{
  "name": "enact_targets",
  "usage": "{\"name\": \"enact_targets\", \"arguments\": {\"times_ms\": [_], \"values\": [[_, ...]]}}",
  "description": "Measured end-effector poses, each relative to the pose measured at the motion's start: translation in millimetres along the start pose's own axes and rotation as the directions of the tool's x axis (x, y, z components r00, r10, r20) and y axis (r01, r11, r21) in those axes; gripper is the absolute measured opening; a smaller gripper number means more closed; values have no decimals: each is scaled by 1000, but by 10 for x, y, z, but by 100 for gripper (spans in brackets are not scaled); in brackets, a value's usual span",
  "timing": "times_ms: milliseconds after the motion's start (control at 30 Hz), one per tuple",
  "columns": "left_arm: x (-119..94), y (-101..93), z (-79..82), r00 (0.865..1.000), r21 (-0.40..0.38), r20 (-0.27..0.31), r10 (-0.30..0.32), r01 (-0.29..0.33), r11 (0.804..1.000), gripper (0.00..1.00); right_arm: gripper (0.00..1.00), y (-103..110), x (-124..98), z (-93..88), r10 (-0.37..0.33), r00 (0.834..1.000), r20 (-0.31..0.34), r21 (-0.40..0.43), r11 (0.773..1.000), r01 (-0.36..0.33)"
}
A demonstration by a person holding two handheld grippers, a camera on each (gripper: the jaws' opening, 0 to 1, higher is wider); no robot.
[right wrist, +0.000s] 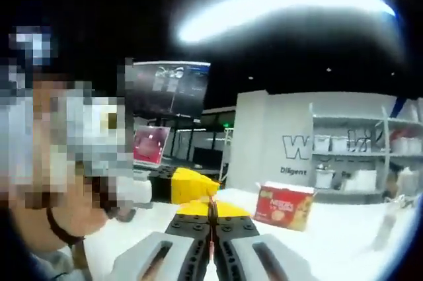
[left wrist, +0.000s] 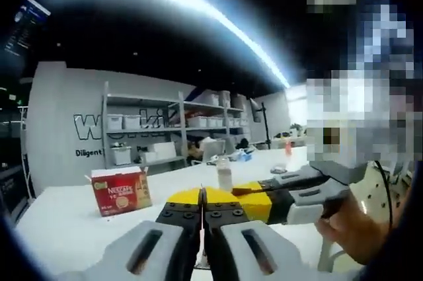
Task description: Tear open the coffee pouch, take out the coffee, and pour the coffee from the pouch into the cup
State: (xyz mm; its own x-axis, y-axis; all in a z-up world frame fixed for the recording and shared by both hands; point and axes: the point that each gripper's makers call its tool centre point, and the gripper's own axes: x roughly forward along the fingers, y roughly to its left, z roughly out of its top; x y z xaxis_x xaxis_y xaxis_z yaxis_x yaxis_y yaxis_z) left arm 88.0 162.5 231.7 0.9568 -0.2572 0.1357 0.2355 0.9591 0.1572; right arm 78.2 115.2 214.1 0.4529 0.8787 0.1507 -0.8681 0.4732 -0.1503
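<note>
Table: a big white table (left wrist: 59, 228) is lying under both grippers, and it is showing in the right gripper view too (right wrist: 344, 248).

Shelves: a tall grey metal rack (left wrist: 165, 129) is standing by the grey wall behind the table. White bins and boxes are sitting on its shelves; what is inside them is too far off to tell.

Box: a red cardboard coffee box with a white top flap (left wrist: 121, 191) is sitting on the table, well apart from the grippers. It is showing in the right gripper view as well (right wrist: 284, 205). The flap is looking lifted, but what is inside the box is hidden.

Bottle: a small pale bottle (left wrist: 225, 172) is standing upright on the table behind the jaws. What it is holding is too blurry to tell.

Left gripper: the left gripper (left wrist: 201, 209), grey with yellow tips, is pressing its jaws together. Whether something thin is pinched between them is hard to tell.

Right gripper: the right gripper (right wrist: 212, 216) is also squeezing its jaws together, with a thin reddish sliver (right wrist: 212, 196) sticking up at the tips. The two grippers are meeting tip to tip.

Hand: a hand (left wrist: 353, 228) is holding the right gripper.
</note>
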Motion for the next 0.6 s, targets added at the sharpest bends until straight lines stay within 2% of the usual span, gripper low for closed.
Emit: {"name": "enact_targets", "arguments": {"times_ms": [67,100,133,267,300,367,433,467,500,567,600], "values": [[-20,8,38,999,-89,24,-45,47,995,1,0,4,-33,28,41,999,30,74,996,-43],[-58,83,66,995,-195,54,-79,88,977,1,0,-22,-48,37,41,998,39,87,995,-44],[-70,138,43,993,-218,56,-103,113,969,1,0,-59,-74,25,46,998,36,90,995,-49],[-132,348,-46,994,-254,59,-88,100,962,2,0,-97,-125,18,56,998,39,103,993,-60],[-184,473,-99,996,-271,62,-67,81,959,2,0,-111,-145,7,58,998,36,103,993,-61],[-226,589,-167,998,-273,51,-39,51,961,2,0,-116,-154,-6,62,998,33,101,993,-65],[-326,864,-335,999,-226,15,49,-45,973,2,0,-92,-169,-32,78,997,18,90,993,-79],[-357,932,-397,998,-222,-3,65,-64,973,2,0,-88,-168,-42,80,997,14,86,993,-80],[-441,1115,-548,992,-212,-34,120,-124,969,2,0,-81,-172,-47,81,997,12,84,993,-82],[-515,1286,-693,982,-193,-72,173,-184,964,2,0,-70,-174,-55,87,996,12,87,992,-88],[-619,1505,-874,962,-159,-120,244,-261,952,3,0,-63,-176,-66,92,996,10,90,992,-92]]}}
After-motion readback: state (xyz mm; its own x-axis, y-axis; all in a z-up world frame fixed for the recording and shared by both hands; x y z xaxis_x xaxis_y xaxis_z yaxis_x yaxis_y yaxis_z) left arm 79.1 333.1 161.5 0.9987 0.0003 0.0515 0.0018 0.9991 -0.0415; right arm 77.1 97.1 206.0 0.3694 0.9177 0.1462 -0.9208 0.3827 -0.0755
